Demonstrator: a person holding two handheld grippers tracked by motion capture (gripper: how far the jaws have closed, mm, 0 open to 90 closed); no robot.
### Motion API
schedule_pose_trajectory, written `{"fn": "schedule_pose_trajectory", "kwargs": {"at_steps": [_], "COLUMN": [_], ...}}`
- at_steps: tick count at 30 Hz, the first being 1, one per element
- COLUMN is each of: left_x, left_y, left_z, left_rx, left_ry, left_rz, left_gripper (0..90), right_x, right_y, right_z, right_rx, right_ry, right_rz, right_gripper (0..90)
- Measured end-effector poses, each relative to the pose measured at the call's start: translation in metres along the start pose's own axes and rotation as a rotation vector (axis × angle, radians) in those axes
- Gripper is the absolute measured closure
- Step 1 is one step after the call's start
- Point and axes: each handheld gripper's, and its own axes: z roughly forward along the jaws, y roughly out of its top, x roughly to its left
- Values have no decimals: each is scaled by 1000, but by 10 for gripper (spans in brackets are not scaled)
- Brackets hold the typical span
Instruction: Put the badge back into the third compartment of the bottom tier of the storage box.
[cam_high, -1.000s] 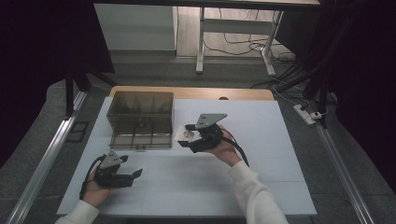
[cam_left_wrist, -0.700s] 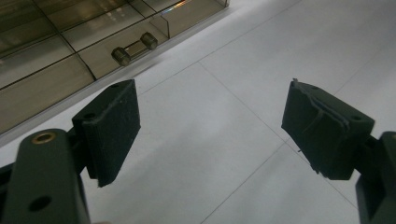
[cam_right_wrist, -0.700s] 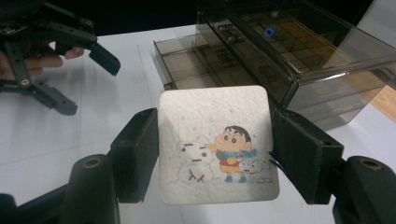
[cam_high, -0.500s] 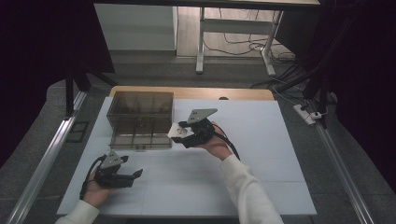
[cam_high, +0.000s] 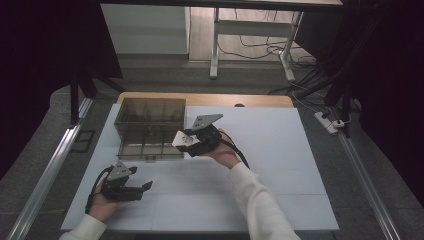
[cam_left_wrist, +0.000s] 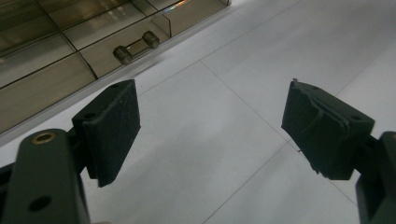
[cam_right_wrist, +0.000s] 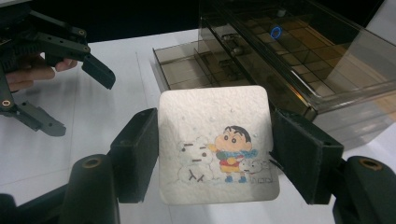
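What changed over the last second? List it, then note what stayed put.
The right claw, shut on the white cartoon card, carried it left toward the open drawer of the smoky plastic box. The left claw, open and holding nothing, stayed low on the white table, and the box did not move.

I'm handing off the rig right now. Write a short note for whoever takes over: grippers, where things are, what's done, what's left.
Right gripper: shut on the white cartoon coaster, held beside the open drawer of the smoky clear drawer box.
Left gripper: open, holding nothing, low over the white table in front of the box.
Done: drawer pulled out, coaster picked up.
Left, probably: lower the coaster into a drawer compartment, release, push the drawer shut.
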Motion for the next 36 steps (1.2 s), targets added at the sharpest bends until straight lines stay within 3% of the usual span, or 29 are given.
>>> {"fn": "schedule_pose_trajectory", "kwargs": {"at_steps": [27, 36], "left_x": [1, 2], "left_y": [-1, -1], "left_z": [-1, -1], "left_rx": [-1, -3], "left_ry": [-4, 1], "left_rz": [-3, -6], "left_gripper": [191, 193], "right_x": [-5, -4], "right_y": [9, 10], "right_z": [52, 56], "right_rx": [104, 119], "right_ry": [10, 11], "right_rz": [-63, -90], "right_gripper": [326, 326]}}
